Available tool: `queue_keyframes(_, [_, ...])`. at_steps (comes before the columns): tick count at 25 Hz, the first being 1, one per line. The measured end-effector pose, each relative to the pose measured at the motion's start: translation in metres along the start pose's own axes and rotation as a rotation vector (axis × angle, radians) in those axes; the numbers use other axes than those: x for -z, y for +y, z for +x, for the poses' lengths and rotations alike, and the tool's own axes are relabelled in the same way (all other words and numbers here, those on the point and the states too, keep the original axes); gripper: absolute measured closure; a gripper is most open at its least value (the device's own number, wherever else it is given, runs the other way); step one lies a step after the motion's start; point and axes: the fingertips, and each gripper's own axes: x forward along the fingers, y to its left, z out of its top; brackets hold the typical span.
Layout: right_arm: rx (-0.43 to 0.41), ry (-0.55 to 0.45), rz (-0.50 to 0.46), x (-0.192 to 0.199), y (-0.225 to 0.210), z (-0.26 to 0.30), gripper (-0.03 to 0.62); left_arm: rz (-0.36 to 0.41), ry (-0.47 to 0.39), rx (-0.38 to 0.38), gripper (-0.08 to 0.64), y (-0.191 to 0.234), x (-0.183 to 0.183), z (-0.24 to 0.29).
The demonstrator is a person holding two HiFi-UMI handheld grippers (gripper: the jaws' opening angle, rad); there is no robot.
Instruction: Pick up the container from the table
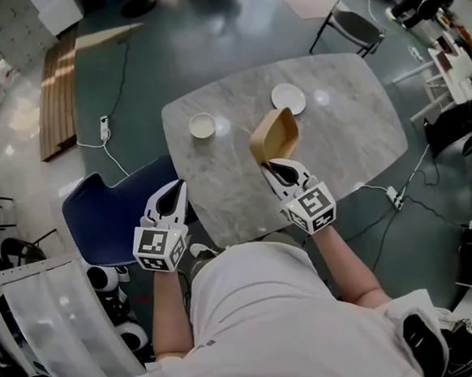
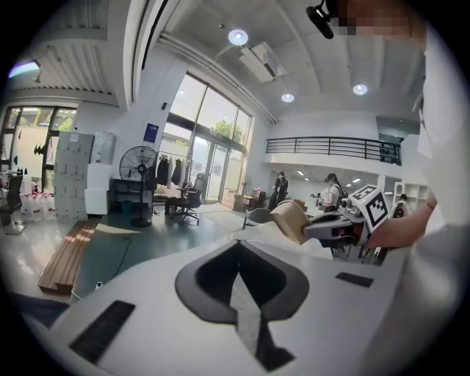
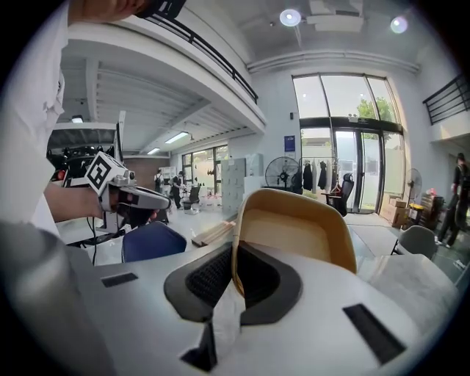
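Observation:
The container [image 1: 274, 136] is a tan, shallow tub with rounded corners, held tilted in the air above the near part of the marble table [image 1: 353, 125]. My right gripper [image 1: 268, 166] is shut on its near rim. In the right gripper view the rim of the container [image 3: 294, 228] runs between the dark pads. My left gripper [image 1: 172, 198] hangs to the left of the table, over a blue chair, shut with nothing in it. From the left gripper view the container [image 2: 290, 220] and right gripper [image 2: 334, 224] show at the right.
A white bowl [image 1: 202, 125] and a white dish [image 1: 288, 98] sit on the table's far half. The blue chair [image 1: 108, 218] stands at its near left corner, another chair [image 1: 357, 26] beyond the far right. Cables and a power strip [image 1: 105, 125] lie on the floor.

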Motion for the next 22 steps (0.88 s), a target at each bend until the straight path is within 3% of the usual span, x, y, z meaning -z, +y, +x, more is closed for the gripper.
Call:
queue_keyframes(9, [0.057,-0.052,0.002,-0.005,0.011,-0.026,0.568,0.050,-0.072,0.100,0.558,-0.012,-0.021,0.006])
queue_keyframes(22, [0.077,-0.040,-0.010,0.005,0.026,-0.033,0.568,0.070,-0.073,0.170,0.558,-0.020,-0.019,0.010])
